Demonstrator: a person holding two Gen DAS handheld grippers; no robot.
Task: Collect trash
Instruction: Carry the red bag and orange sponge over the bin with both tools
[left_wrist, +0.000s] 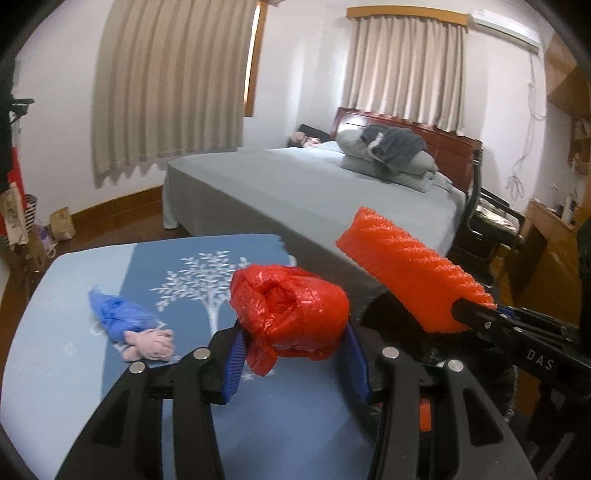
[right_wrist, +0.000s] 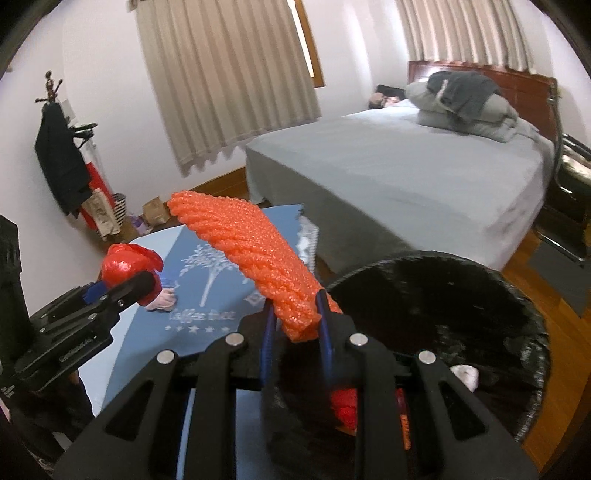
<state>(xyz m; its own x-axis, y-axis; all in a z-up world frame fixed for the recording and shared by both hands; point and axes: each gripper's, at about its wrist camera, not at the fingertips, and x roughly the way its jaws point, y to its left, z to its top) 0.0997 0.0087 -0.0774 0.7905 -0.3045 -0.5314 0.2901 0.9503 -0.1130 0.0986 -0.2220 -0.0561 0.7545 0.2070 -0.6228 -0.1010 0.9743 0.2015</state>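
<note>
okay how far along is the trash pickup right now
Some scraps already lie in the black bin. In hand: the left gripper holds a red plastic bag, the right gripper an orange foam net. Left: a blue wrapper and pink wad on the table.

The right gripper (right_wrist: 295, 321) pinches the near end of an orange foam net sleeve (right_wrist: 251, 251) between its blue pads, the sleeve slanting up and left over the blue tablecloth (right_wrist: 207, 280). A black bin (right_wrist: 532, 354) stands just right of the table, with red and white scraps inside. At left the left gripper (right_wrist: 122, 291) clamps a crumpled red plastic bag (right_wrist: 125, 264) above the table
</note>
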